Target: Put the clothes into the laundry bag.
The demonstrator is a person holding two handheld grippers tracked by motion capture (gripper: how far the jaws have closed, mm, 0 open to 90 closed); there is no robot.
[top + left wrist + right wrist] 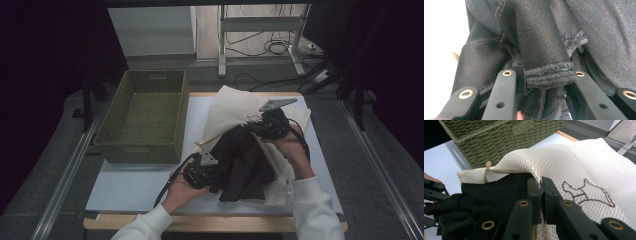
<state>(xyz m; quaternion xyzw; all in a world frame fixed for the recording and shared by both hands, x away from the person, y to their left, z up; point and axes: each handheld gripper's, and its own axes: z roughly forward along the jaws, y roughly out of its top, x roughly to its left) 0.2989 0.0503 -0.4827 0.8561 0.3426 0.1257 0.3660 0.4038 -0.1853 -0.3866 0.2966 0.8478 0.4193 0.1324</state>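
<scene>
On a white table [130,185] beside a green woven basket [142,117], a cream mesh laundry bag [579,167] lay with a black garment [240,165] at its mouth. The right gripper [541,191] was clamped on the bag's edge, lifting it. The left gripper [549,80] pinched a ribbed fold of the garment.

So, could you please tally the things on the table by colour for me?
Green: 1, the woven basket
Cream: 1, the mesh bag
Black: 1, the garment
Total: 3
</scene>
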